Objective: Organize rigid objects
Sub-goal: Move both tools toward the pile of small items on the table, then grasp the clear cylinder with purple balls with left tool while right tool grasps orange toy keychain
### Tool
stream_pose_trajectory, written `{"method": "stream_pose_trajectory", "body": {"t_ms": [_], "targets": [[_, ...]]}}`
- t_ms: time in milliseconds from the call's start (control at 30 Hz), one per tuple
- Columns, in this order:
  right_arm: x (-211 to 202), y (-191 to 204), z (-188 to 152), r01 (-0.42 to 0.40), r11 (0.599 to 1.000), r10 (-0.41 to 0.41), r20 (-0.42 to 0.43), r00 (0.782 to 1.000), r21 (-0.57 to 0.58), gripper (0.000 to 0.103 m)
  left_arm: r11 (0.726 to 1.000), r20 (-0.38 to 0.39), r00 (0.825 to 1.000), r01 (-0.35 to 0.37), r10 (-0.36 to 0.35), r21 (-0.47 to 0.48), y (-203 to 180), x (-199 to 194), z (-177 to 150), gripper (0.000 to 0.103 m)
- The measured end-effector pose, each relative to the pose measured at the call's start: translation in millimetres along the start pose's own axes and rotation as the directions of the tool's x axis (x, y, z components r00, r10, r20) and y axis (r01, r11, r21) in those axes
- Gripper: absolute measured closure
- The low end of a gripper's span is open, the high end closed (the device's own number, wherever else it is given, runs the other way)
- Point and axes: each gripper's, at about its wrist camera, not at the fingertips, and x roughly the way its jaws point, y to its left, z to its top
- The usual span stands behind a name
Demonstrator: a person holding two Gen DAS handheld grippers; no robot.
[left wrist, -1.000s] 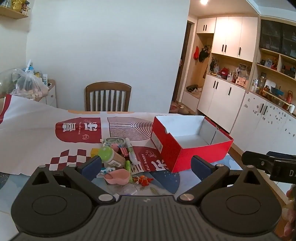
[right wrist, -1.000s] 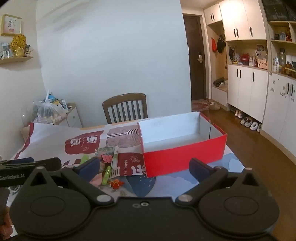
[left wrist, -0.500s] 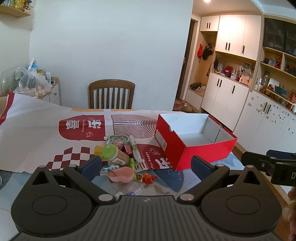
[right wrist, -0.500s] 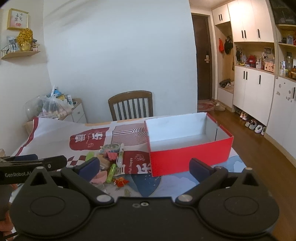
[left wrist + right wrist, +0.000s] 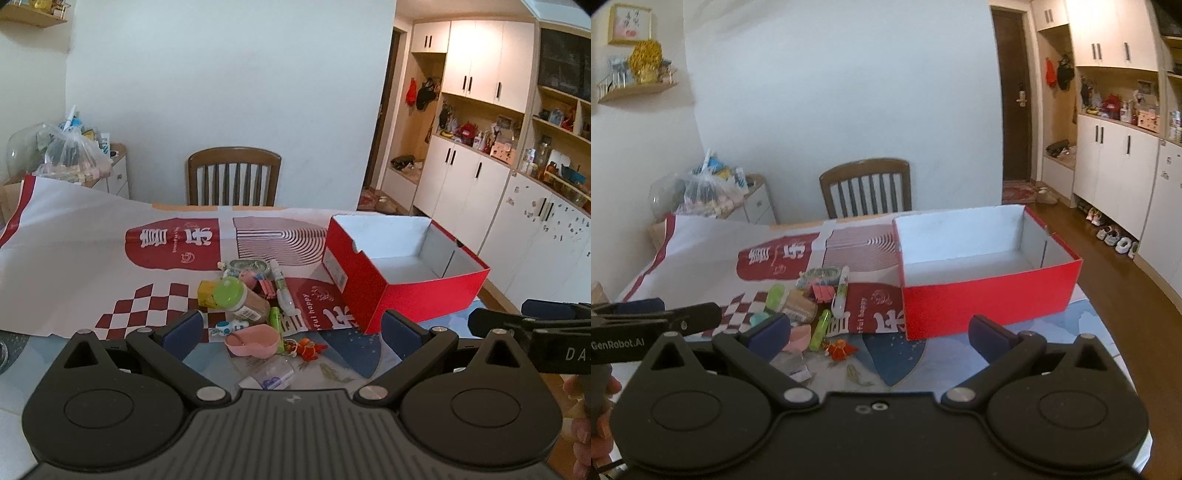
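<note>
Both views sit higher now; left claw and right claw gape empty. Jar left of box: light, stiff; grip mid-body.

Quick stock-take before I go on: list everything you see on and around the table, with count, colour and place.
shoe box: 1, red outside and white inside, open, nothing visible inside, right side of table
jar: 1, green lid, lying on its side in the pile left of the box
bowl: 1, pink, near edge of pile
marker: 1, white, beside the box
tube: 1, light green, by the bowl
toy: 1, orange-red, near side
chair: 1, brown, behind table
left gripper: open, holding nothing
right gripper: open, holding nothing
</note>
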Motion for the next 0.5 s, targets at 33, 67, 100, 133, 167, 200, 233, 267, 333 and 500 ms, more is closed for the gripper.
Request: {"method": "stream_pose_trajectory", "body": {"t_ms": [33, 67, 100, 133, 167, 200, 233, 267, 333, 500], "targets": [[4, 0, 0, -0.01, 1.0, 0.01, -0.012, 1.0, -0.006, 0.0, 1.0, -0.006, 1.0, -0.006, 0.006, 0.0, 0, 3, 0, 0.0], [8, -1, 1, -0.02, 1.0, 0.02, -0.021, 1.0, -0.011, 0.0, 1.0, -0.011, 1.0, -0.013, 0.013, -0.001, 1, 6, 0, 0.0], [11, -1, 2, -0.028, 0.999, 0.028, -0.028, 0.999, -0.015, 0.0, 1.0, -0.016, 1.0, -0.018, 0.018, -0.003, 1, 10, 1, 0.0], [16, -1, 3, -0.038, 0.999, 0.037, -0.034, 0.999, -0.023, 0.0, 1.0, -0.021, 1.0, -0.02, 0.02, -0.007, 2, 14, 1, 0.0], [19, -2, 4, -0.048, 0.998, 0.047, -0.039, 0.998, -0.029, 0.0, 1.0, -0.028, 0.999, -0.023, 0.022, -0.012, 3, 18, 2, 0.0], [23, -3, 5, -0.058, 0.998, 0.057, -0.045, 0.997, -0.038, 0.0, 1.0, -0.033, 0.999, -0.025, 0.025, -0.016, 3, 22, 3, 0.0], [28, -4, 6, -0.069, 0.996, 0.067, -0.053, 0.996, -0.048, 0.0, 0.999, -0.038, 0.999, -0.032, 0.032, -0.021, 4, 26, 3, 0.0], [33, -4, 8, -0.078, 0.995, 0.075, -0.061, 0.995, -0.058, 0.0, 0.999, -0.041, 0.998, -0.045, 0.044, -0.023, 4, 30, 4, 0.0], [42, -5, 10, -0.094, 0.992, 0.088, -0.075, 0.993, -0.083, 0.0, 0.998, -0.047, 0.997, -0.064, 0.064, -0.016, 3, 38, 5, 0.0], [70, -6, 15, -0.157, 0.979, 0.142, -0.124, 0.982, -0.127, 0.0, 0.995, -0.035, 0.995, -0.094, 0.094, 0.014, 3, 55, 8, 0.0]]}}
